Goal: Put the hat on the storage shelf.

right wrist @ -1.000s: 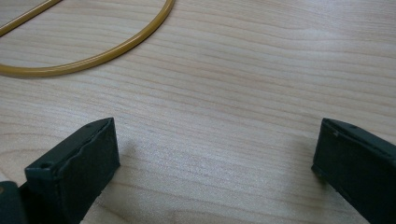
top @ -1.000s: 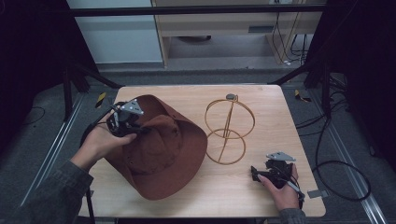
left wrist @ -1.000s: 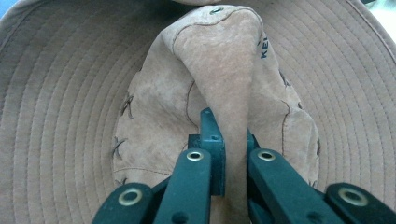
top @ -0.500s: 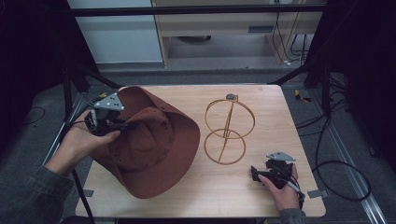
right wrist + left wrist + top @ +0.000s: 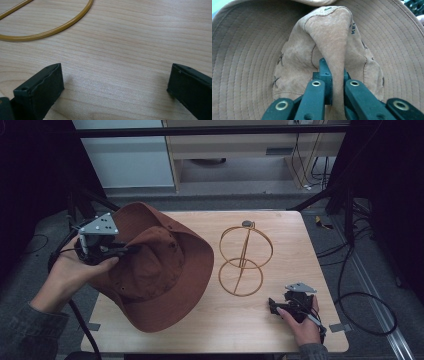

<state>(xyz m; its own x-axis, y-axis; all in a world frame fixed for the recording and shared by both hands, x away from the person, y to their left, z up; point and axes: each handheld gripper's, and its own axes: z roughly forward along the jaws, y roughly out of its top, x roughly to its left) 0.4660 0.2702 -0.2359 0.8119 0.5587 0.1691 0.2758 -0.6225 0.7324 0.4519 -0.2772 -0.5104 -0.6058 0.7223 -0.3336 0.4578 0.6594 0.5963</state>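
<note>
A brown wide-brimmed hat (image 5: 165,270) hangs tilted over the left half of the table, its brim low at the front. My left gripper (image 5: 129,250) is shut on a fold of the hat's crown (image 5: 332,47), pinched tight between the jaws in the left gripper view. A gold wire hat stand (image 5: 243,257) with two rings stands upright in the middle of the table. My right gripper (image 5: 272,306) rests on the table (image 5: 280,227) at the front right, jaws wide apart with bare wood (image 5: 117,82) between them, and the stand's base ring (image 5: 50,31) lies just beyond.
The wooden table's right edge and front edge lie close to my right hand (image 5: 302,327). Dark floor with cables (image 5: 360,285) surrounds the table, and a metal frame bar (image 5: 215,130) crosses the back.
My left gripper has lifted the hat up and drawn it toward the left, tipping its brim up off the table. My right gripper has stayed where it was.
</note>
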